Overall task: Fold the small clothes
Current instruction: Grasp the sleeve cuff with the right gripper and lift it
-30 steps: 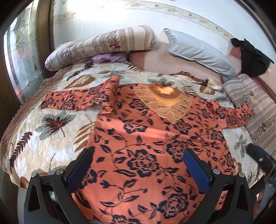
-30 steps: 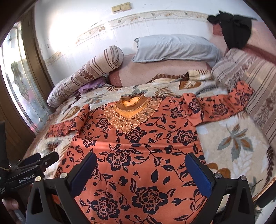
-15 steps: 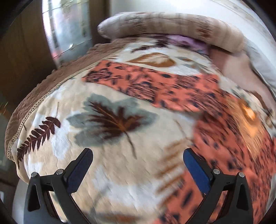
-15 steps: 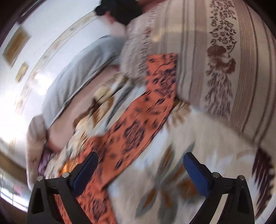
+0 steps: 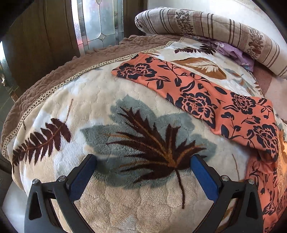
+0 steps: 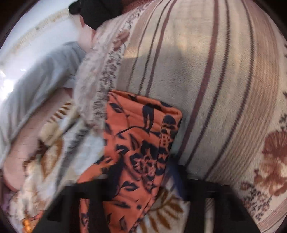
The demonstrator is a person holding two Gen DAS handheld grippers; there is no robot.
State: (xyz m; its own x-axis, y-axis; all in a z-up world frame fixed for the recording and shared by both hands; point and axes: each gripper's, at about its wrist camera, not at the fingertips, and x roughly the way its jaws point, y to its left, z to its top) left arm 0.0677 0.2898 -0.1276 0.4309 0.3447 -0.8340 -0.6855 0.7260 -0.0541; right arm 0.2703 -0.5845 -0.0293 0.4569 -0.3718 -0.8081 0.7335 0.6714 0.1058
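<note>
An orange top with dark blue flowers lies spread on the bed. In the left wrist view its one sleeve [image 5: 195, 96] stretches across the leaf-patterned blanket [image 5: 111, 111]. My left gripper [image 5: 143, 177] is open and empty, low over the blanket, a short way in front of that sleeve. In the right wrist view the other sleeve [image 6: 140, 143] runs up between my right gripper's fingers and its end rests against a striped quilt [image 6: 206, 71]. My right gripper [image 6: 141, 181] is blurred; the sleeve lies between its jaws, and I cannot tell whether they grip it.
A striped bolster [image 5: 215, 32] and a purple cloth [image 5: 233, 52] lie at the head of the bed. The bed's brown edge [image 5: 53, 75] drops off to the left by a glass door [image 5: 100, 21]. A grey pillow [image 6: 35, 78] and a black garment [image 6: 96, 12] lie beyond the quilt.
Both grippers swung apart from over the top's body, the left to the left sleeve, the right to the right sleeve. The right has closed in until the sleeve lies between its fingers.
</note>
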